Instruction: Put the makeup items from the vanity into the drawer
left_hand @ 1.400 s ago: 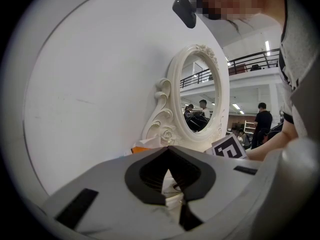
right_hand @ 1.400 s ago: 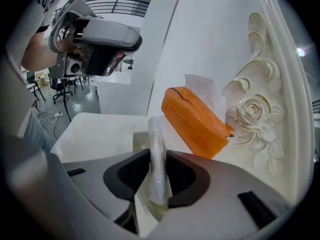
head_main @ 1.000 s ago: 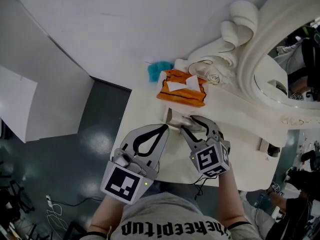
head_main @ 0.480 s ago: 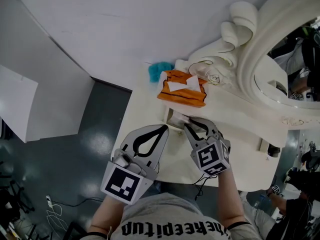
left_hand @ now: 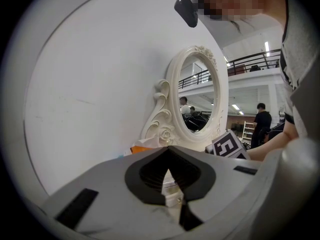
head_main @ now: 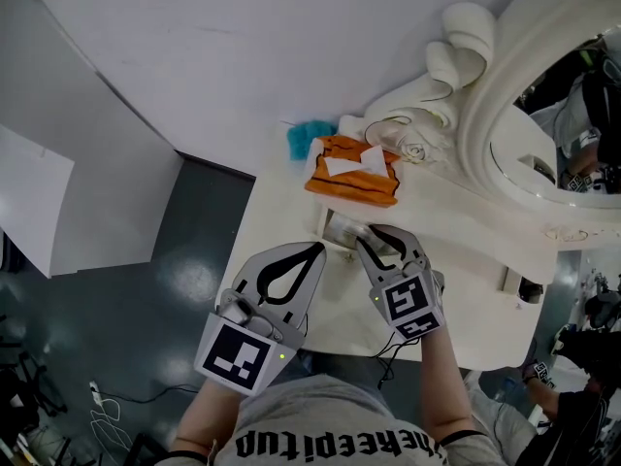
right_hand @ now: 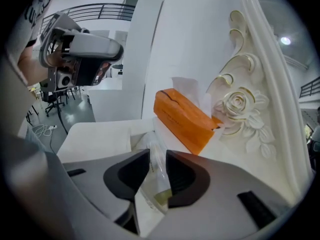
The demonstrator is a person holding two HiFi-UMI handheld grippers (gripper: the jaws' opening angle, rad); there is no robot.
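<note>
Over the small open drawer (head_main: 337, 229) in the white vanity top (head_main: 277, 207), my right gripper (head_main: 381, 242) points down. In the right gripper view a clear plastic bottle (right_hand: 160, 193) with yellowish liquid lies between its pads, and my right gripper (right_hand: 157, 161) is shut on it. Its jaws have just closed in and then eased a little wider, with the bottle still between them. My left gripper (head_main: 316, 250) hovers to the left of the drawer, shut and holding nothing; in its own view the left gripper (left_hand: 168, 151) shows its tips meeting.
An orange tissue box (head_main: 354, 173) stands behind the drawer, with a teal fluffy item (head_main: 308, 138) to its left. The ornate white mirror frame (head_main: 466, 115) fills the back right. The vanity's left edge drops to a grey floor (head_main: 184, 280).
The right gripper's jaws have narrowed round the bottle and the gripper has rolled slightly. The left gripper has not moved.
</note>
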